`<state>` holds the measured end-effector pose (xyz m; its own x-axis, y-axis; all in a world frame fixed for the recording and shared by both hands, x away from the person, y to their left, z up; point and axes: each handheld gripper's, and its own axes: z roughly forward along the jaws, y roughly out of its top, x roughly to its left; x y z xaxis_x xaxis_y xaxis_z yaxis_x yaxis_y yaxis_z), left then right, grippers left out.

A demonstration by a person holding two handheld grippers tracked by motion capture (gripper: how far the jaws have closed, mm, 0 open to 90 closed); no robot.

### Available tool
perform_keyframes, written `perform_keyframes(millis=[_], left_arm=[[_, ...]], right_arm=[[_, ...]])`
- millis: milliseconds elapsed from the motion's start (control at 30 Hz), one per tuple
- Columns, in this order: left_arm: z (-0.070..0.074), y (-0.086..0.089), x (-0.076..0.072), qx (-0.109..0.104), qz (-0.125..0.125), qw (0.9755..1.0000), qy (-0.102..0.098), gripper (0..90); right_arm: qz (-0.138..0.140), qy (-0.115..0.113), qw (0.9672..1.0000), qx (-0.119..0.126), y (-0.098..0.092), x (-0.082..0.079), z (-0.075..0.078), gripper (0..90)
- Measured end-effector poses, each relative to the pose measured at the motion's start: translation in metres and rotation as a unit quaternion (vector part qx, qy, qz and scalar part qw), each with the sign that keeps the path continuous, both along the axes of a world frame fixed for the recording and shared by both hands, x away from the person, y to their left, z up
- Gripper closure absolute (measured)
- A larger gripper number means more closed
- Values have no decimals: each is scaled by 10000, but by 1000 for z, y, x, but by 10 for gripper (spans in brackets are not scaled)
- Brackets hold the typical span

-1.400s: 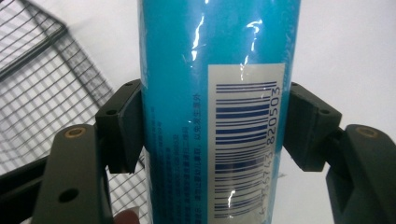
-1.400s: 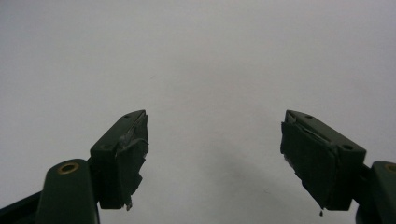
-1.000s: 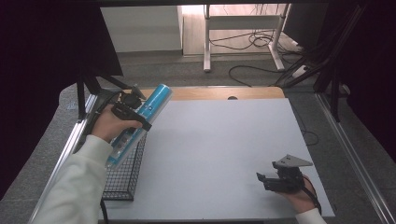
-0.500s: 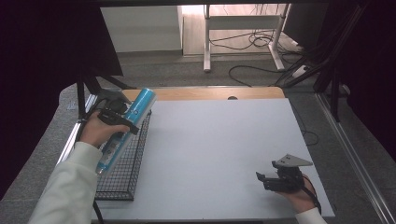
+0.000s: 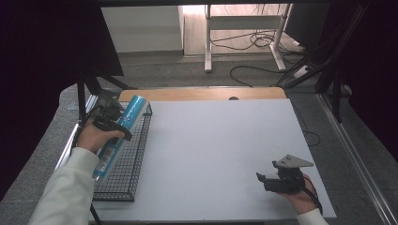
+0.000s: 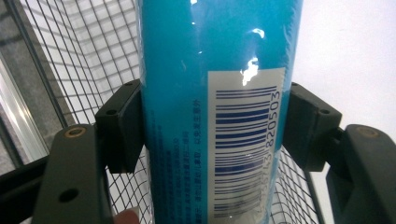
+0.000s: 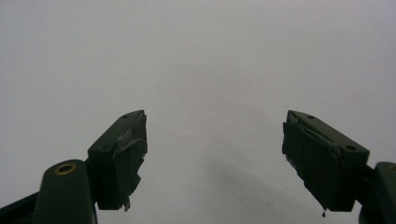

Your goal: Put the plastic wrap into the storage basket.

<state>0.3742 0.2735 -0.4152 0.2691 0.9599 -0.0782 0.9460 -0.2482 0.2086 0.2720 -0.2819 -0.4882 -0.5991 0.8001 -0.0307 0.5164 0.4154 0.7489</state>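
On the table, largest first, all placed by the wire basket:

Table: one white top. Your sleeve and the basket hide its left edge, and the bottom of the high view cuts off its near edge.

Wire basket: one, black mesh, along the table's left side. Your left arm covers much of its left half.

Blue can: one long cylinder, tilted over the basket, its top end above the basket's far rim. You cannot tell whether its lower end touches the mesh. In the left gripper view both ends of the can are cut off; a barcode label faces you, and the small print beside it is too fine to read.

Left gripper: over the basket's far left part, jaws clamped on the can's sides.

Right gripper: well to the right of the basket, near the table's near edge. Its jaws stand wide apart around nothing, with bare white table ahead of the gripper.
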Motion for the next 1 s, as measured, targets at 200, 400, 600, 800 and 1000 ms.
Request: perform_keyframes(millis=[200, 400, 600, 800, 1000], left_arm=[[-17, 5, 2, -48, 225, 9997, 29, 316], [-32, 2, 7, 181, 435, 9989, 85, 316], [-57, -4, 12, 279, 563, 9977, 242, 314], [-52, -4, 11, 191, 792, 9965, -191, 255], [-39, -11, 0, 72, 553, 9971, -520, 163]], right_arm=[[20, 4, 10000, -31, 2, 0, -1, 225], [28, 6, 10000, -55, 2, 0, -1, 225], [42, 6, 10000, -75, 2, 0, -1, 223], [26, 0, 10000, -57, 1, 0, -2, 220], [30, -22, 10000, -66, 1, -1, -1, 219]])
